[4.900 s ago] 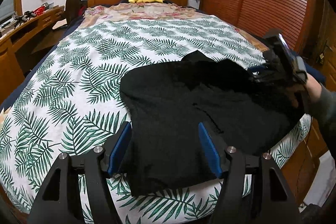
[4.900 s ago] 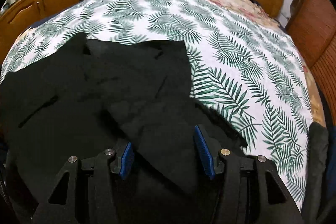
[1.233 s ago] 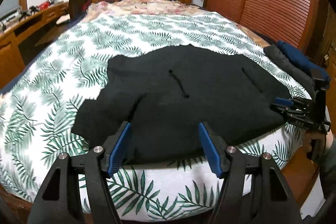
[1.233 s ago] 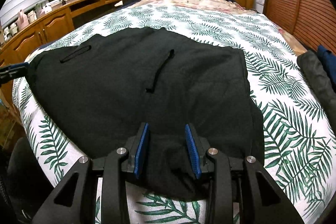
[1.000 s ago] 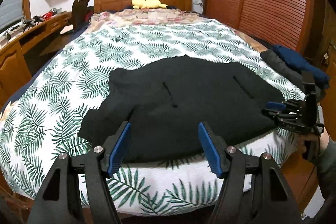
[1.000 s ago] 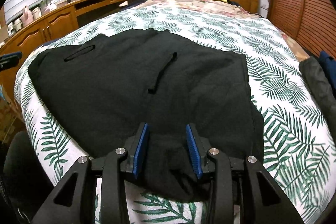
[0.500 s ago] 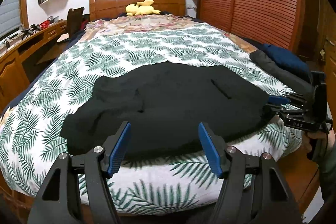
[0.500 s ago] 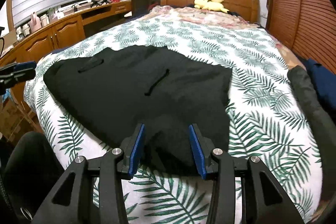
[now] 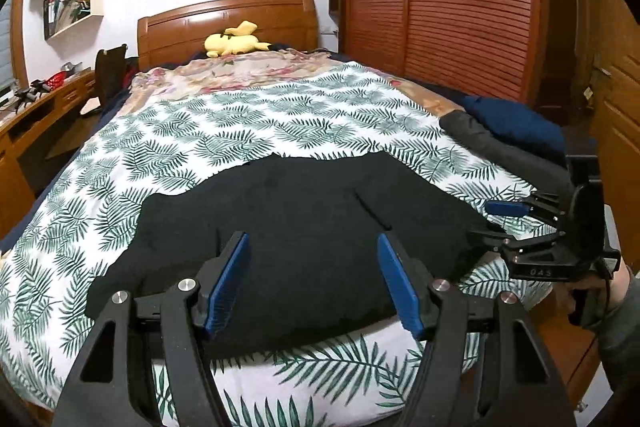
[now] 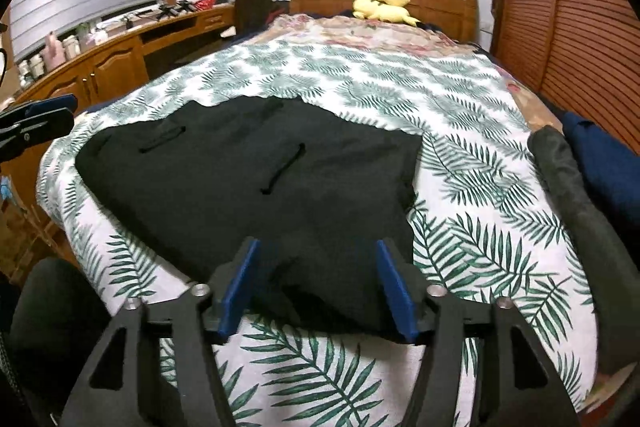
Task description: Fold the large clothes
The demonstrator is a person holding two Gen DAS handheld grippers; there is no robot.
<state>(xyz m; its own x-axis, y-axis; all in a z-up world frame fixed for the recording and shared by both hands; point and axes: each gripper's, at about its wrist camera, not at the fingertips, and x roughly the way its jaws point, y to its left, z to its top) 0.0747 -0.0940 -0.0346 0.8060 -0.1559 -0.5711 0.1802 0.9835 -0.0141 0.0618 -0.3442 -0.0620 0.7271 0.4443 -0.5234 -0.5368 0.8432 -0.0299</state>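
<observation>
A large black garment lies spread flat across the foot of the bed on the leaf-print sheet; it also shows in the right wrist view. My left gripper is open and empty, held just off the garment's near edge. My right gripper is open and empty at the garment's right corner. The right gripper also shows from the side in the left wrist view, jaws apart beside the cloth's right end. The left gripper's tip shows at the far left of the right wrist view.
Folded grey and navy clothes lie along the bed's right edge. A yellow plush toy sits at the headboard. A wooden desk and cabinets run along the left, a slatted wooden wardrobe on the right.
Both grippers have pulled back toward the foot of the bed. The right gripper's jaws have opened wider and let go of the garment, which now lies spread flat.
</observation>
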